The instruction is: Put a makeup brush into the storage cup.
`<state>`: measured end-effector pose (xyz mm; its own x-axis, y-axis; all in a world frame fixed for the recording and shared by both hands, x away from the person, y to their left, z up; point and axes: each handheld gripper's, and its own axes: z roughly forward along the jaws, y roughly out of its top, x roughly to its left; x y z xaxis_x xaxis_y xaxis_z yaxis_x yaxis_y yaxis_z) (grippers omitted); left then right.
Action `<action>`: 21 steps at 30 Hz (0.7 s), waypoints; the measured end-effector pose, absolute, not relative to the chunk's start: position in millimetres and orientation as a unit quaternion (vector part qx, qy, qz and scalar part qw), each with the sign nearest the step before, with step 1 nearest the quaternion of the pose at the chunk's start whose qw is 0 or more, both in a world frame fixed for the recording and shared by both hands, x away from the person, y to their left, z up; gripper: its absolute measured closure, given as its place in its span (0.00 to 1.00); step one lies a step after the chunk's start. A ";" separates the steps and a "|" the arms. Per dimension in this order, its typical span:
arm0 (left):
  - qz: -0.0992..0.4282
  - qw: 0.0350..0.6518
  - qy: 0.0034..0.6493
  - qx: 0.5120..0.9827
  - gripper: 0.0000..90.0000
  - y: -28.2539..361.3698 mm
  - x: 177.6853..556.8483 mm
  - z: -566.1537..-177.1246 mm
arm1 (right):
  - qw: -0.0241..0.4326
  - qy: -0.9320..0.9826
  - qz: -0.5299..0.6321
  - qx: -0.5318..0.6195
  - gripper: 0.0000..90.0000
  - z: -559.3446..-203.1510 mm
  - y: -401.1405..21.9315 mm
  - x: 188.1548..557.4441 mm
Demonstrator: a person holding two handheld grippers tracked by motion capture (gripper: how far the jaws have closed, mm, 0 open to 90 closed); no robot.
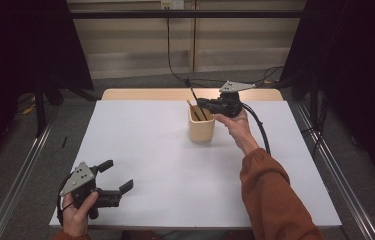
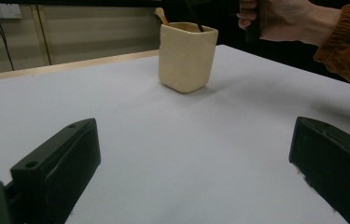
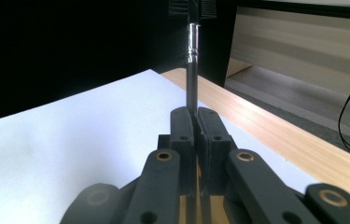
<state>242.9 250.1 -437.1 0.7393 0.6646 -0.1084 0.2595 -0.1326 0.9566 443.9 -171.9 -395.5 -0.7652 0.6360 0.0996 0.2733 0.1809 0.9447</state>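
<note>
A cream cup stands on the white table, toward the far middle. A wooden stick leans inside it. My right gripper hovers just over the cup's rim, shut on the thin black handle of a brush. The brush has a silver ferrule and its bristles point up, while its lower end dips into the cup. My left gripper rests at the near left corner, open, with bare table between its jaws.
The table's wooden edge shows beyond the white sheet at the far side. Metal rails run along the floor on both sides. A black cable trails on the floor behind the table.
</note>
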 end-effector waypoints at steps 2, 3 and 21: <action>0.175 0.578 0.315 0.732 0.02 249.9 243.1 -437.1 | 0.161 0.751 0.563 0.305 0.96 -397.6 -173.8 443.2; 0.175 0.577 0.316 0.732 0.02 249.8 243.2 -437.2 | 0.162 0.751 0.562 0.306 0.96 -398.6 -174.6 442.9; 0.175 0.579 0.315 0.731 0.02 250.4 242.8 -437.1 | 0.151 0.754 0.558 0.313 0.95 -411.5 -176.6 440.5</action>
<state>242.8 250.4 -437.1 0.7399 0.6639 -0.1087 0.2575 -0.1303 0.9574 440.5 -176.6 -411.5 -0.7591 0.6394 0.1220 0.3030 0.1812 0.9356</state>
